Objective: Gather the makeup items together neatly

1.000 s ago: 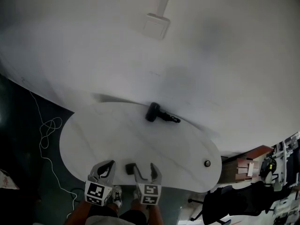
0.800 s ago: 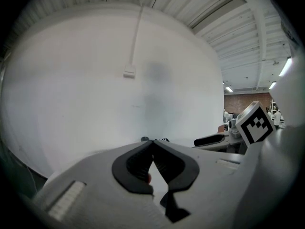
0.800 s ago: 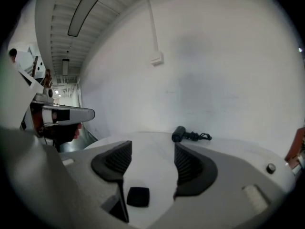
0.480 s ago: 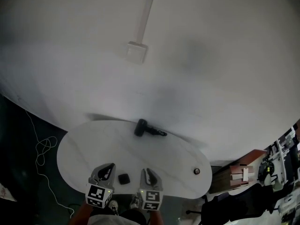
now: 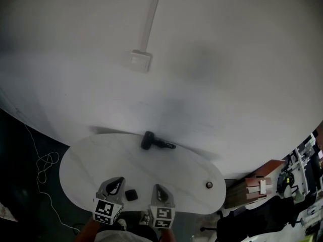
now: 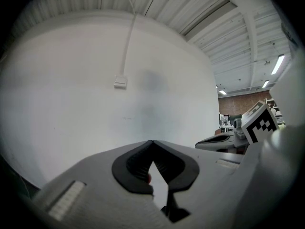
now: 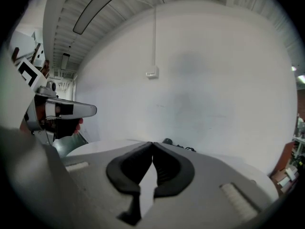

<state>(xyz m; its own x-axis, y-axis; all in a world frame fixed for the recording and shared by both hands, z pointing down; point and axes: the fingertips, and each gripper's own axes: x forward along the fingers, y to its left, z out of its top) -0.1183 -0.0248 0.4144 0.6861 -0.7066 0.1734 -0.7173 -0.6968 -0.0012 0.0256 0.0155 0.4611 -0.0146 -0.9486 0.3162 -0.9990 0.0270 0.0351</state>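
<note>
A white oval table (image 5: 91,160) carries three dark items. A black brush-like item (image 5: 151,141) lies at its far edge and also peeks over the right jaws (image 7: 167,141). A small black square case (image 5: 131,194) sits near the front edge, between my two grippers. A small round item (image 5: 209,185) lies at the right end. My left gripper (image 5: 115,184) is shut, its tips meeting (image 6: 152,141) on nothing. My right gripper (image 5: 159,190) has just been closing and is now shut (image 7: 152,143) with nothing between its jaws.
Behind the table rises a plain white wall with a socket plate (image 5: 140,60) and a conduit running up from it. A white cable (image 5: 45,163) loops on the dark floor at the left. Wooden shelving (image 5: 260,185) and office clutter stand at the right.
The right jaws stood open beside the black square case and have closed empty. Both grippers have lifted and drawn back to the table's front edge. The items have stayed put.
</note>
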